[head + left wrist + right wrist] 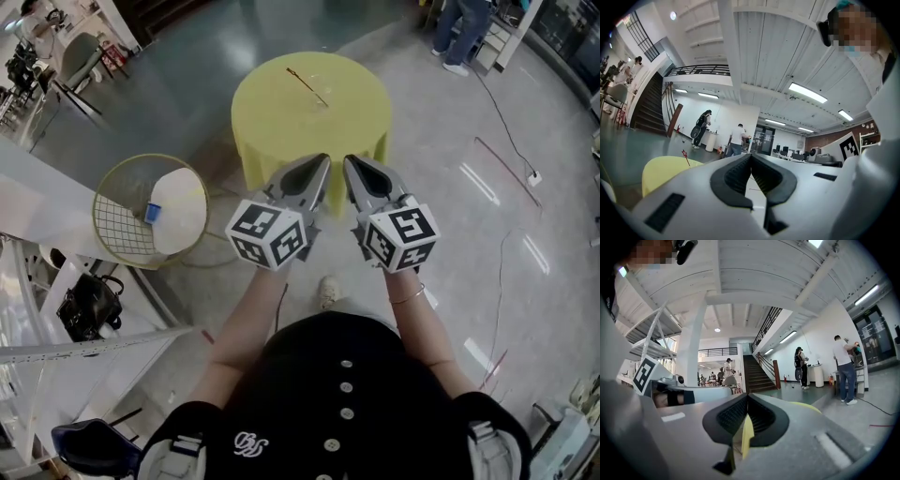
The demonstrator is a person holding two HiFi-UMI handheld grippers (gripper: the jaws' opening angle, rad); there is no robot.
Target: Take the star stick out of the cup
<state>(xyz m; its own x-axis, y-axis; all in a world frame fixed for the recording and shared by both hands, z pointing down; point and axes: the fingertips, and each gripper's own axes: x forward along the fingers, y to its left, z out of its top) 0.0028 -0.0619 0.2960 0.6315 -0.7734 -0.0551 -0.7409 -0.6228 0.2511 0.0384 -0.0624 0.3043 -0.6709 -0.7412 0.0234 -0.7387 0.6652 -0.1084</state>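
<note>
A round table with a yellow cloth (pixel 281 122) stands ahead of me on the floor. On its top a thin stick (pixel 307 84) leans at a slant; the cup around its lower end is too faint to make out. In the left gripper view the stick's red star (pixel 685 153) rises over the yellow table (pixel 663 172). My left gripper (pixel 324 160) and right gripper (pixel 347 160) are held side by side in the air, short of the table's near edge. Both are shut with nothing between the jaws. The left tips meet (pixel 751 156), as do the right ones (pixel 747 396).
A round wire basket (pixel 122 225) with a white lining and a small blue thing stands left of the table. A black bag (pixel 89 305) lies further left. A person (pixel 461 33) stands beyond the table at the right. Cables (pixel 506 159) run over the floor on the right.
</note>
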